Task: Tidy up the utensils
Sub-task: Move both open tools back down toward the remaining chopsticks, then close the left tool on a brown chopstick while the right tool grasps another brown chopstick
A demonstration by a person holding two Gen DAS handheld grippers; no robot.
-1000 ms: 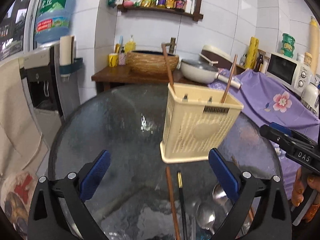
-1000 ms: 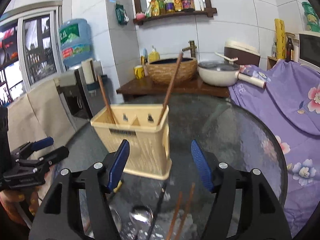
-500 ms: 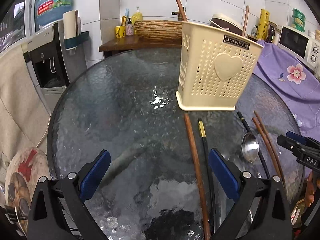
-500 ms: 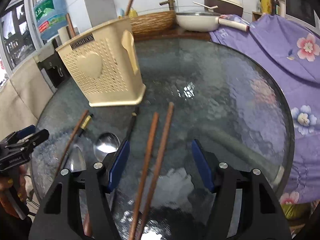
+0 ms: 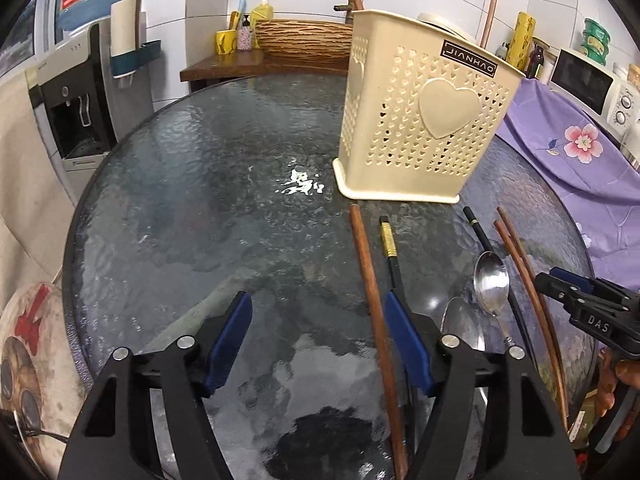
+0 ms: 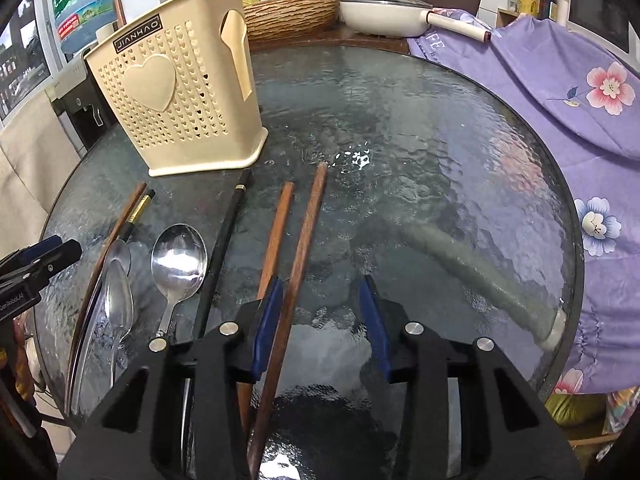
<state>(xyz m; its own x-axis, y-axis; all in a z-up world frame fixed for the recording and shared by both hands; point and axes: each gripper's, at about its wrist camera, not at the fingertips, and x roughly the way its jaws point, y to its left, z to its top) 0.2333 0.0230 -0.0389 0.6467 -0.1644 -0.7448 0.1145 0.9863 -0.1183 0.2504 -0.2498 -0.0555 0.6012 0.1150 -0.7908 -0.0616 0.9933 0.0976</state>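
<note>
A cream perforated utensil holder (image 5: 424, 108) (image 6: 180, 96) stands on the round glass table (image 5: 200, 200) with two brown chopsticks (image 5: 489, 20) upright in it. In front of it lie loose utensils. My left gripper (image 5: 316, 308) hangs low over the glass, its jaws closing. A brown chopstick (image 5: 368, 280) runs between them beside the right pad, and a black gold-banded chopstick (image 5: 390, 244) lies just beyond. My right gripper (image 6: 320, 286) is closing too, with a brown chopstick (image 6: 308, 232) between its jaws by the left pad. Spoons (image 6: 178, 256) lie between the grippers.
A second brown chopstick (image 6: 278, 228) and a black chopstick (image 6: 224, 232) lie left of my right gripper. Purple flowered cloth (image 6: 580, 92) drapes past the table's right edge. Behind stand a side table with a woven basin (image 5: 304, 40), a pan (image 6: 384, 16) and a water dispenser (image 5: 80, 92).
Both grippers have dropped toward the table and tipped down, so the loose utensils now lie right at their fingertips. Both pairs of jaws have narrowed.
</note>
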